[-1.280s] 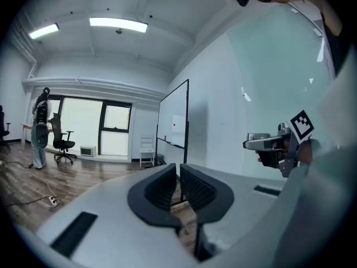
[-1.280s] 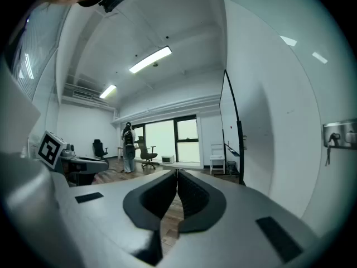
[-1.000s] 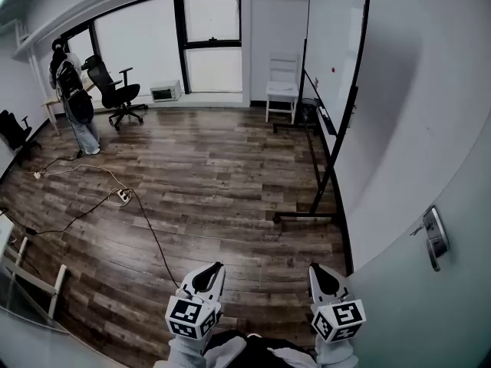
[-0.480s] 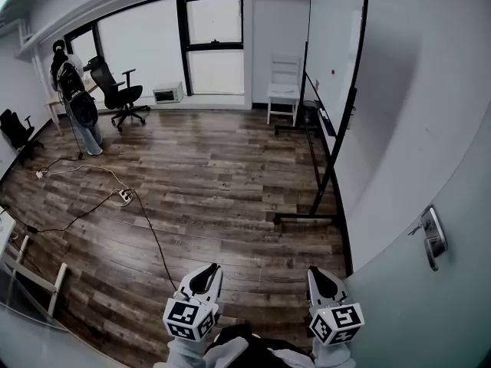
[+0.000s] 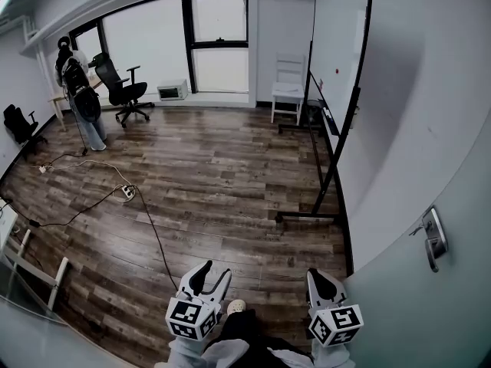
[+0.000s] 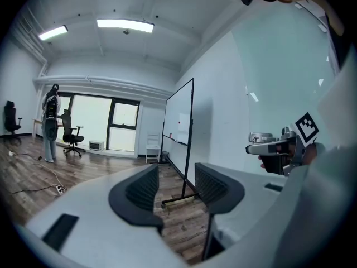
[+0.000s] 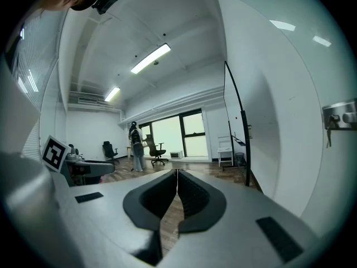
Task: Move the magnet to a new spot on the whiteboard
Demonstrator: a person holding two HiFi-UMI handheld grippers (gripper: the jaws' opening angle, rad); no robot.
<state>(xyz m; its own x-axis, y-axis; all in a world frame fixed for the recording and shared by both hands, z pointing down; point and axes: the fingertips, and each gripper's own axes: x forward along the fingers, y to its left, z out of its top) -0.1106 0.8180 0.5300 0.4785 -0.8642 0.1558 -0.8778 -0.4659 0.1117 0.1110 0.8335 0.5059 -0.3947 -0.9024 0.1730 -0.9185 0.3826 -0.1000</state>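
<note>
The whiteboard (image 5: 337, 44) stands on its black frame at the far right of the room, with a small red magnet (image 5: 336, 71) on it. The left gripper view shows the same board (image 6: 179, 113) and magnet (image 6: 179, 123) far ahead. My left gripper (image 5: 213, 271) is low in the head view, far from the board. Its jaws have just been opening and are now open, with nothing between them (image 6: 176, 169). My right gripper (image 5: 321, 276) is beside it, near the wall, shut and empty (image 7: 177, 175).
A person (image 5: 77, 90) stands at the back left beside an office chair (image 5: 123, 90). A white chair (image 5: 288, 87) sits by the window. Cables and a power strip (image 5: 126, 192) lie on the wood floor. A door handle (image 5: 434, 236) is close on the right.
The left gripper's jaws have spread apart from shut to open. A shoe tip now shows between the two grippers. Both grippers stay at the bottom of the view.
</note>
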